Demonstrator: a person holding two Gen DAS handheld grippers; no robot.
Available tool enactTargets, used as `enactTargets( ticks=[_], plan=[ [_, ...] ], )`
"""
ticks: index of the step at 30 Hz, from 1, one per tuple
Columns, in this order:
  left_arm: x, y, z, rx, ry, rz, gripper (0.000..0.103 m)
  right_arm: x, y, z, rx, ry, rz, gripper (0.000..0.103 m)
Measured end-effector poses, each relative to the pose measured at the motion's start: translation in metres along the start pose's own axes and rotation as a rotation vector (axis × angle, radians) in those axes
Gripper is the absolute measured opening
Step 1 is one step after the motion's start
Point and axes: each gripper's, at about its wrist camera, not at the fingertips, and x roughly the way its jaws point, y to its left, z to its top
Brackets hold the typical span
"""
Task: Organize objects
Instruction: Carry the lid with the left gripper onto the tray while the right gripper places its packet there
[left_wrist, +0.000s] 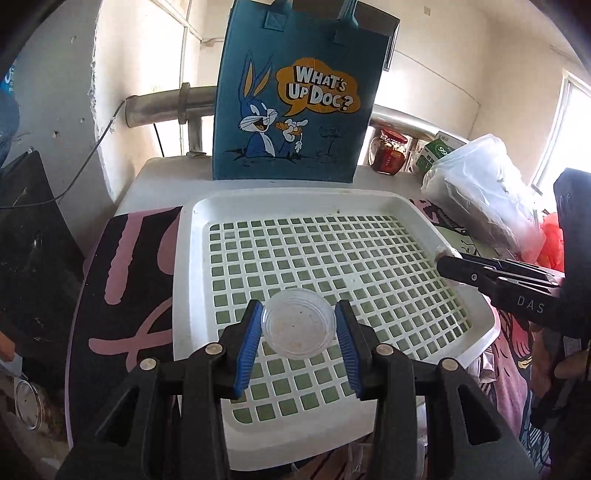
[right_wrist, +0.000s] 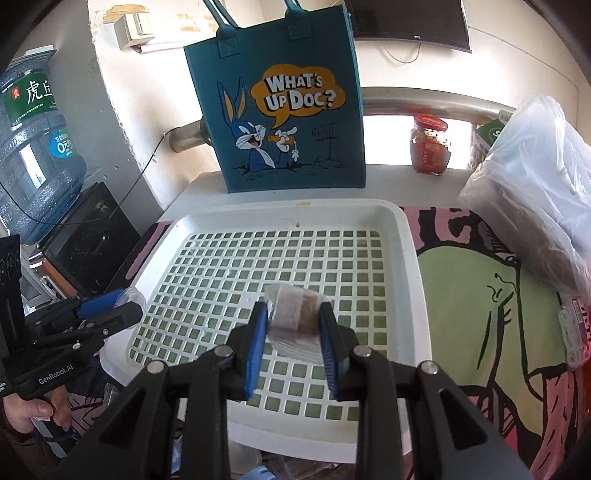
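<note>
Left gripper (left_wrist: 299, 328) clamps a clear round lid (left_wrist: 298, 324) between its blue pads, held over the near part of the white grid tray (left_wrist: 184, 266). Right gripper (right_wrist: 293, 328) is closed on a small clear sauce cup (right_wrist: 293, 314) with brown contents, tipped on its side above the tray's middle; blue tote bag (right_wrist: 291, 110) stands upright just beyond the tray's far edge, red-lidded jar (right_wrist: 430, 144) to its right

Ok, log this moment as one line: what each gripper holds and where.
left gripper: shut on clear lid | right gripper: shut on small clear cup with brown residue | both over white grid tray | blue tote bag behind tray
</note>
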Motion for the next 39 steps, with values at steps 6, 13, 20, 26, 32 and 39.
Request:
enactTargets(
  ticks=[6, 13, 20, 26, 32, 39],
  plan=[
    [0.01, -0.003, -0.003, 0.013, 0.019, 0.027, 0.039, 0.026, -0.004, -0.002, 0.007, 0.038, -0.036, 0.027],
    [0.019, -0.002, -0.007, 0.007, 0.032, 0.048, 0.039, 0.037, -0.005, -0.004, 0.005, 0.066, -0.048, 0.027],
    [0.023, -0.003, -0.012, 0.004, 0.053, 0.054, 0.039, 0.039, -0.006, -0.009, 0.0, 0.073, -0.054, 0.027],
    [0.032, -0.01, -0.019, 0.04, 0.073, 0.087, 0.057, 0.051, -0.007, -0.015, -0.012, 0.103, -0.092, 0.033],
    [-0.003, -0.012, -0.015, 0.039, -0.028, 0.046, 0.079, 0.028, -0.011, -0.013, 0.025, 0.033, -0.086, 0.036],
    [-0.065, -0.003, -0.02, 0.018, -0.208, 0.053, 0.103, -0.051, -0.013, -0.017, 0.054, -0.212, 0.018, 0.057]
  ],
)
